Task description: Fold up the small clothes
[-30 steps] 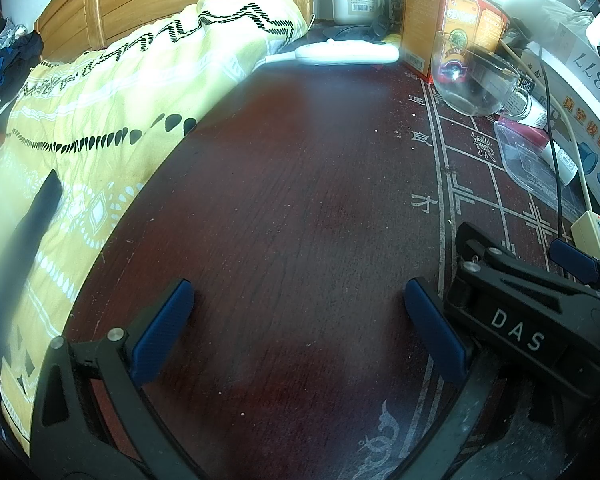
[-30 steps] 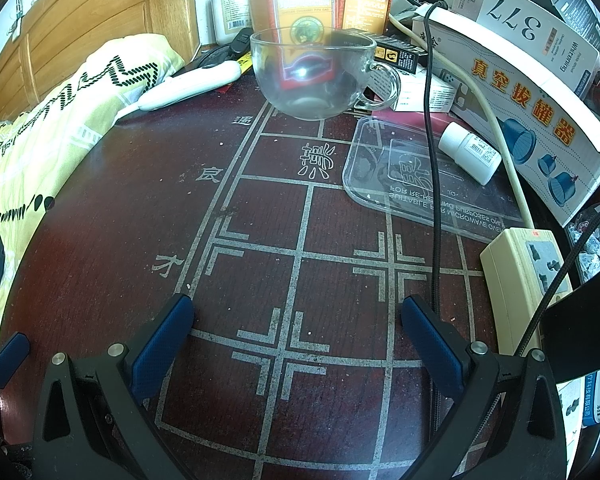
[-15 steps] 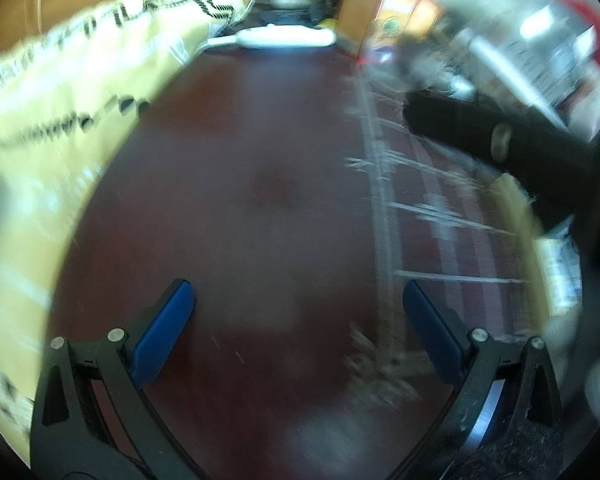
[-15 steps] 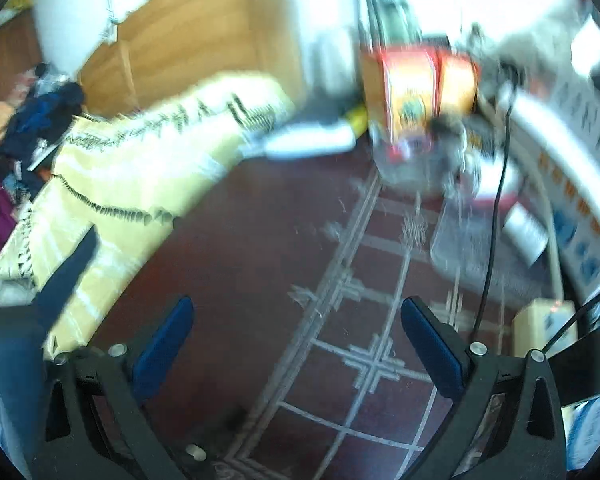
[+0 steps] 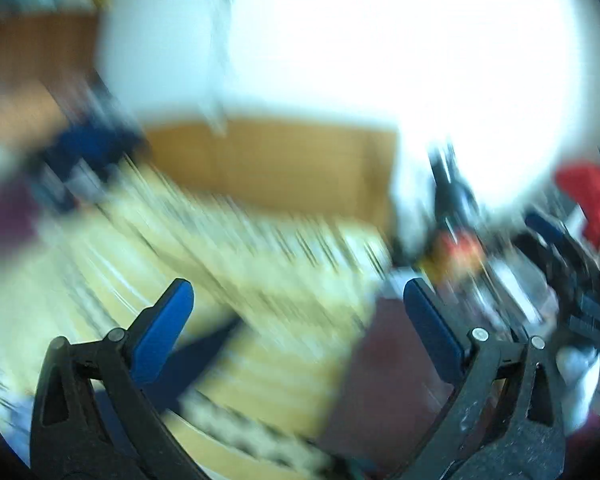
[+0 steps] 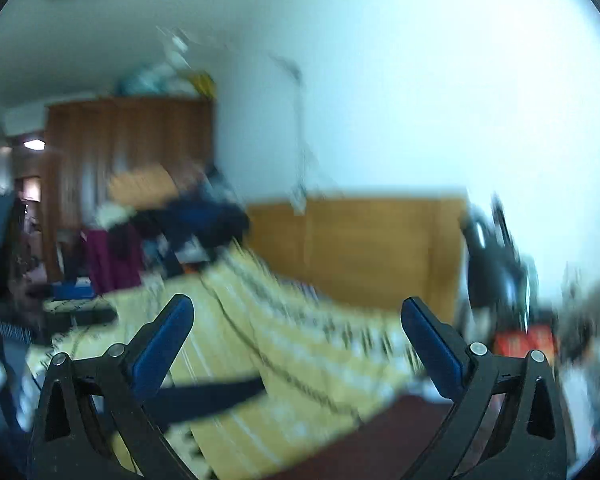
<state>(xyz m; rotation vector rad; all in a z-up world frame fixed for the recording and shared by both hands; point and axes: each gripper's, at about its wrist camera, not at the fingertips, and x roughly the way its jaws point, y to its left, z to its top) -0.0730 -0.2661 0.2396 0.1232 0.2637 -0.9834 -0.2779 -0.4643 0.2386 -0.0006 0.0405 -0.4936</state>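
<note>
Clearly both views are smeared by motion blur, so we keep to what reads through it. Our landmark is the yellow patterned bedspread (image 6: 300, 360), which fills the lower middle of the right wrist view and also the left wrist view (image 5: 220, 272).

We hold the left gripper (image 5: 298, 312) released, its blue pads (image 5: 162, 340) spread wide with nothing between them; it is raised over the bedspread's near edge. We hold the right gripper (image 6: 296, 328) released too, pads (image 6: 160, 352) far apart and empty, also above the bedspread.

Behind the bedspread stands a wooden headboard (image 6: 360, 248). Past the bedspread's far left end sits a heap of clothes (image 6: 172, 224), dark blue and maroon, too blurred for us to pick out single garments; in the left wrist view it is a dark blue smudge (image 5: 88, 148). Beyond that heap rises a brown wardrobe (image 6: 128, 148). A dark strap (image 6: 204, 398) lies across the bedspread near the right gripper's left finger. A corner of the dark red table (image 6: 400, 432) shows at the bedspread's near right side.
</note>
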